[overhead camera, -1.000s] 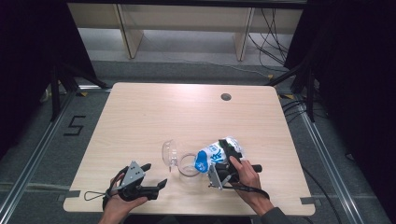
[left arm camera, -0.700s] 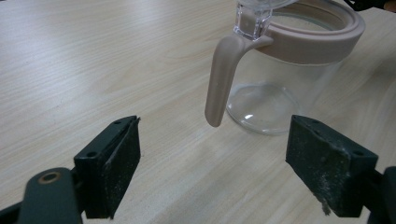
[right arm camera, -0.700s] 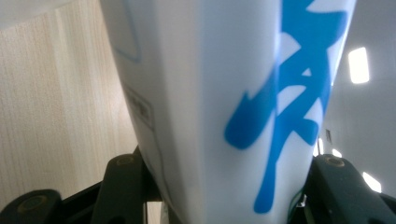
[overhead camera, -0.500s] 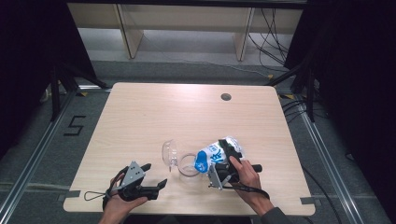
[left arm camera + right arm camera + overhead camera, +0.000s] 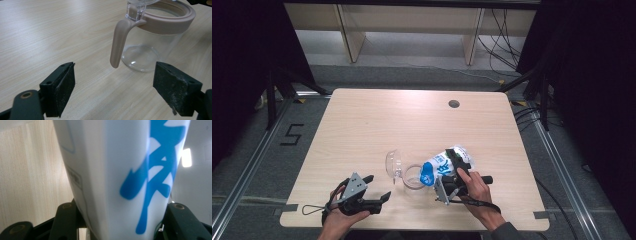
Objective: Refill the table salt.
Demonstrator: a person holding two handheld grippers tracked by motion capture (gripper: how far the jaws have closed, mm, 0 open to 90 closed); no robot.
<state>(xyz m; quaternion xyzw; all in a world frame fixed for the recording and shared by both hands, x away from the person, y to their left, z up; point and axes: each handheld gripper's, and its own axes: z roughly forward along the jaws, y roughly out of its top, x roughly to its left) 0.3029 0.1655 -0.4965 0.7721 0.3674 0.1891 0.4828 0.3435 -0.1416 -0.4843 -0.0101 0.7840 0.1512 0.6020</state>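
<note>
A clear glass jar (image 5: pixel 412 175) with a tan rim, a tan handle (image 5: pixel 119 42) and an open clear lid (image 5: pixel 391 164) stands near the table's front middle. Over its mouth a white and blue carton (image 5: pixel 443 165) is tipped leftward, its blue end at the rim. My right gripper (image 5: pixel 453 172) is shut on the carton (image 5: pixel 120 170), which sits squeezed between both jaws. My left gripper (image 5: pixel 376 192) rests at the front left of the table. It is open, its pads (image 5: pixel 62 87) wide apart, with the jar (image 5: pixel 150 45) just ahead of them.
The light wood table (image 5: pixel 377 120) has a round cable hole (image 5: pixel 454 104) at the back right. Dark stands and cables flank the table on both sides. Shelving stands on the floor beyond the far edge.
</note>
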